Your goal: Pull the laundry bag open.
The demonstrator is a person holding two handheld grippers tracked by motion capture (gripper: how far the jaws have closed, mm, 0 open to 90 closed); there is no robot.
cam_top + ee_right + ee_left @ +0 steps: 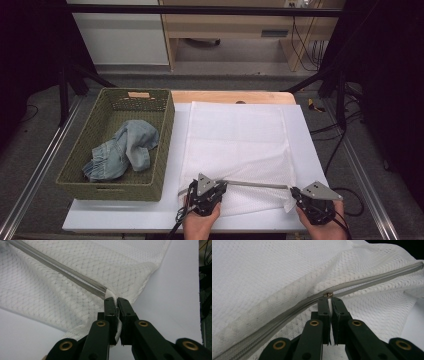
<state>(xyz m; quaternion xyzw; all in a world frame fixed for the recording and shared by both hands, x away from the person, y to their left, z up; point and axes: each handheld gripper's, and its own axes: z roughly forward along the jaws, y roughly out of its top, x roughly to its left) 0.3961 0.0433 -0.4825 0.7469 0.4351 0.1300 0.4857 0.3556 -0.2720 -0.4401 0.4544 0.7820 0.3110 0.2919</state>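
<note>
Left gripper (329, 298): jaws pinched together on the small brass zipper pull (328, 294) of a white mesh laundry bag (274, 272); the pull sits right at the jaw tips, and a sliver of white shows in the narrow gap between them. How much of the pull tab is clamped is hidden by the jaws themselves. Grey zipper tape (287, 311) runs away to either side of the tips; its lower end is cut off at the frame edge.

Right gripper (116, 300): jaws likewise closed, gripping the white fabric at the bag's corner, just past the end of the zipper; bunched cloth is pressed between them and trails down behind the tips.

High view: both grippers at the near edge of the white counter (125, 212), zipper stretched taut between them. The hands are cut off at the bottom edge.

Well to the left of the left jaws stands an olive woven basket (165, 150) holding crumpled blue denim clothing (122, 150); what garment it is cannot be made out.
</note>
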